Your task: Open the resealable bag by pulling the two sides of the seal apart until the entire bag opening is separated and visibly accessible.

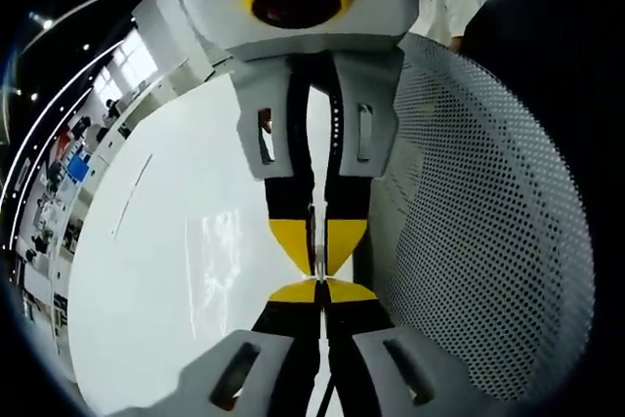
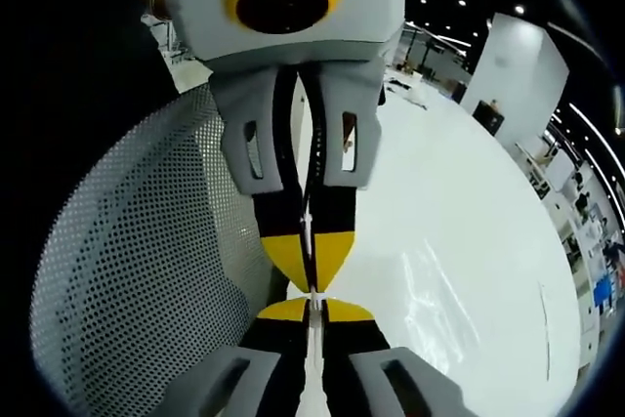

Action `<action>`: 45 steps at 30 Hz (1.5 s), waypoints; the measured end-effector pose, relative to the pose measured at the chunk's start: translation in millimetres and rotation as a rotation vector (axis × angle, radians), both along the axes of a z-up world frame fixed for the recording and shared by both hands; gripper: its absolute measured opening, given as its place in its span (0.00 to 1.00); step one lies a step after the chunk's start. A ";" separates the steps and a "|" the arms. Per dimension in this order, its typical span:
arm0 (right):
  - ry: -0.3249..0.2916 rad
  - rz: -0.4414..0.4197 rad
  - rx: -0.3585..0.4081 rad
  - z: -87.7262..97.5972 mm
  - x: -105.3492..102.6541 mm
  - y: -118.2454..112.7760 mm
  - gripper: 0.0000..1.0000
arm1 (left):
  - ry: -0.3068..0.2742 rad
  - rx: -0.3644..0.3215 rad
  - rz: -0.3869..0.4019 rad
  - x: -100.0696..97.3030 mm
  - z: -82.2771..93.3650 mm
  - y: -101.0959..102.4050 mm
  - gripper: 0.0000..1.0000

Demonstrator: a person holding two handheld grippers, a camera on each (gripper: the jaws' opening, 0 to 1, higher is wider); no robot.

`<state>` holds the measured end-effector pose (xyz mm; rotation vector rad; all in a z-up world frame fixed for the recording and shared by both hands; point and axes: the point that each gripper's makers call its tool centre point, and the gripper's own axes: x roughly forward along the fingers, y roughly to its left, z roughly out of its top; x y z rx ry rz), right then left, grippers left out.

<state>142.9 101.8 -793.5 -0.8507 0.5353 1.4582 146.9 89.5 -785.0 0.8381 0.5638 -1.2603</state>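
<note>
My left hand-held gripper (image 1: 318, 283) has matt grey plastic shells and smooth black jaws with yellow tips that look like plastic or rubber. My right hand-held gripper (image 2: 312, 292) looks the same: matt grey plastic, black and yellow smooth pads. Between the tips runs the thin clear plastic bag edge (image 2: 311, 241), slightly shiny. The white worktop (image 1: 176, 271) is smooth and glossy, throwing back light streaks. The grey perforated chair back (image 1: 488, 241) looks like matt sheet dotted with small round holes.
</note>
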 end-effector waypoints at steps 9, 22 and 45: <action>-0.013 0.027 -0.020 1.2 -0.2 4.6 0.00 | 0.000 -0.003 0.006 0.7 2.1 2.4 0.00; -0.027 0.028 -0.040 -1.0 2.0 1.7 0.00 | -0.013 -0.018 0.018 2.0 1.7 -1.5 0.00; 0.004 -0.007 -0.036 -4.1 0.9 -12.3 0.00 | -0.004 0.001 -0.011 -3.8 -0.9 2.7 0.00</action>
